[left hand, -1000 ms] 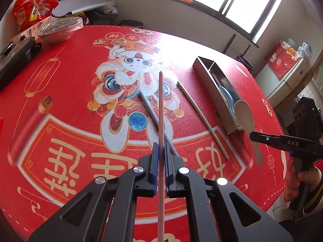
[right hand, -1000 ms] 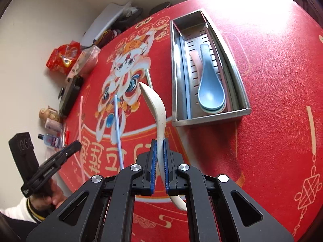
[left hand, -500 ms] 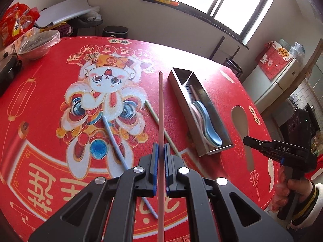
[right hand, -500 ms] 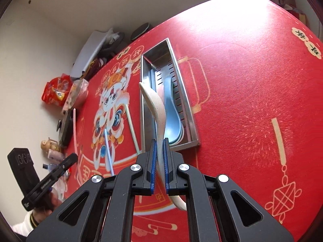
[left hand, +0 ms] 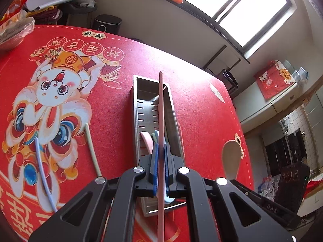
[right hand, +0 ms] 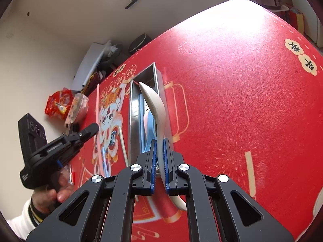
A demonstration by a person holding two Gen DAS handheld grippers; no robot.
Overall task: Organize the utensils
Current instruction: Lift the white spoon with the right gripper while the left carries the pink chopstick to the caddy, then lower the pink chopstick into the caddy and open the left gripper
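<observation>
My left gripper is shut on a pink chopstick and holds it lengthwise above the steel utensil tray. The tray holds a pink spoon and a blue spoon, mostly hidden by the jaws. My right gripper is shut on a cream spoon, held over the tray, which shows blue spoons inside. The left gripper with the pink chopstick shows at left in the right wrist view. The cream spoon's bowl shows in the left wrist view.
A cream chopstick and a blue chopstick lie on the red rabbit-print tablecloth left of the tray. A wrapped bowl and a snack bag sit at the table's far edge. Cupboards and a window stand beyond.
Both grippers have moved toward the tray. The left one now holds the pink chopstick over the tray, and the right one has brought the cream spoon over it.
</observation>
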